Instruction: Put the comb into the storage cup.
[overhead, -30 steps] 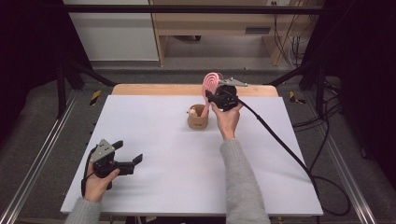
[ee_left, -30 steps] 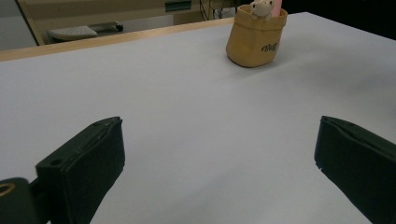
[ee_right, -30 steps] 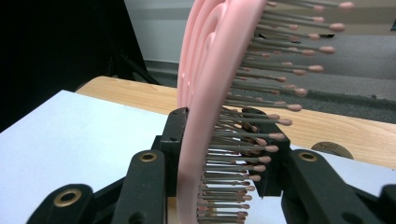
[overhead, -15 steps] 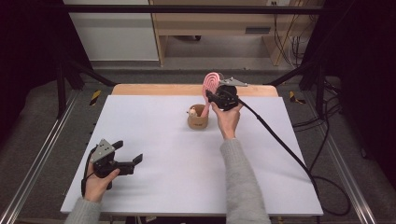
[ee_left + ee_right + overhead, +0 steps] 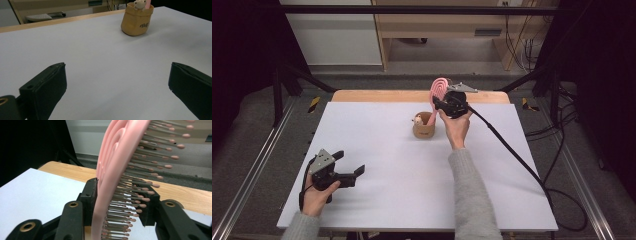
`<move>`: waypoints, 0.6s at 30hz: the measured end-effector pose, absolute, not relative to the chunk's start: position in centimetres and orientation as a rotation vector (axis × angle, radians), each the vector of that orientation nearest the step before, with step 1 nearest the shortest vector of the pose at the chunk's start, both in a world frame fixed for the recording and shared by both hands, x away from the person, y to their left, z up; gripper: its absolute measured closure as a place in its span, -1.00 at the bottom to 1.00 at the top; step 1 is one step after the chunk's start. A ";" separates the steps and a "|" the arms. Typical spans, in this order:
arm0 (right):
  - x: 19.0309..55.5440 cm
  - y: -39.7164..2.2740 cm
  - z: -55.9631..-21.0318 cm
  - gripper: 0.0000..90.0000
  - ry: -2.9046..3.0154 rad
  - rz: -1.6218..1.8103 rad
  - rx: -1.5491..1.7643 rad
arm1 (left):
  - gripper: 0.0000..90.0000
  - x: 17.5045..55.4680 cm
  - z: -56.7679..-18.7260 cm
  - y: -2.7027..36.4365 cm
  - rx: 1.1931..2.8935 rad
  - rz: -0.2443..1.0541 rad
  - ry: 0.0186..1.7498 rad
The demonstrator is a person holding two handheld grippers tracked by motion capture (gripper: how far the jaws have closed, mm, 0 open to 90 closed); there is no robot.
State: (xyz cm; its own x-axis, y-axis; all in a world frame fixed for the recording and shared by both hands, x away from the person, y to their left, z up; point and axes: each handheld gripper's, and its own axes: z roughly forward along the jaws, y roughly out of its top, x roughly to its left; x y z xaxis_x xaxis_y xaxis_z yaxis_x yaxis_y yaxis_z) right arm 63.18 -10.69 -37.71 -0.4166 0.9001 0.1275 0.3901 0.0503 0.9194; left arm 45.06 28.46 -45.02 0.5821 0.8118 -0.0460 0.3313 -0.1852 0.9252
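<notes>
Hairbrush (image 5: pixel 439 89), pink plastic, oval slotted head with rows of thin bristles ending in small rounded tips; stood upright, handle down in the pouch, at the far middle of the table (image 5: pixel 377 150). Going left to right:

Left gripper (image 5: pixel 348 168), black, grey three-cornered plate on top, held in the left hand (image 5: pixel 316 195) near the table's near-left corner; jaws stood wide apart with nothing between them, blunt matte pads over bare white surface.

Table: flat white matte top, with a light wooden strip along the far edge.

Pouch (image 5: pixel 424 126), tan, soft-sided, rounded cup shape; dark printed lettering on its side, too small to read. A small cream plush figure (image 5: pixel 417 119) sat at its rim beside the brush handle.

Right gripper (image 5: pixel 437 104), black, with brass-coloured pivot pins, held in the right hand (image 5: pixel 456 126); jaws were closed against the brush head, one on its smooth back, one on the bristle side. A thick black cable (image 5: pixel 512 155) trailed off to the right.
</notes>
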 end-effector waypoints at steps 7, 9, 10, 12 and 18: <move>63.1 -10.7 -37.6 0.17 1.843 1.351 1.277 | -0.96 45.1 -45.0 28.4 1.771 0.574 0.941; 63.0 -10.7 -37.6 0.13 1.841 1.351 1.271 | -0.96 45.1 -45.0 28.4 1.771 0.574 0.940; 63.0 -10.7 -37.6 0.10 1.841 1.351 1.272 | -0.96 45.1 -45.0 28.4 1.772 0.575 0.940; 63.0 -10.8 -37.5 0.05 1.837 1.340 1.263 | -0.96 45.1 -45.1 28.4 1.772 0.574 0.940; 62.7 -10.8 -37.4 -0.04 1.838 1.334 1.253 | -0.96 45.1 -45.1 28.4 1.773 0.575 0.940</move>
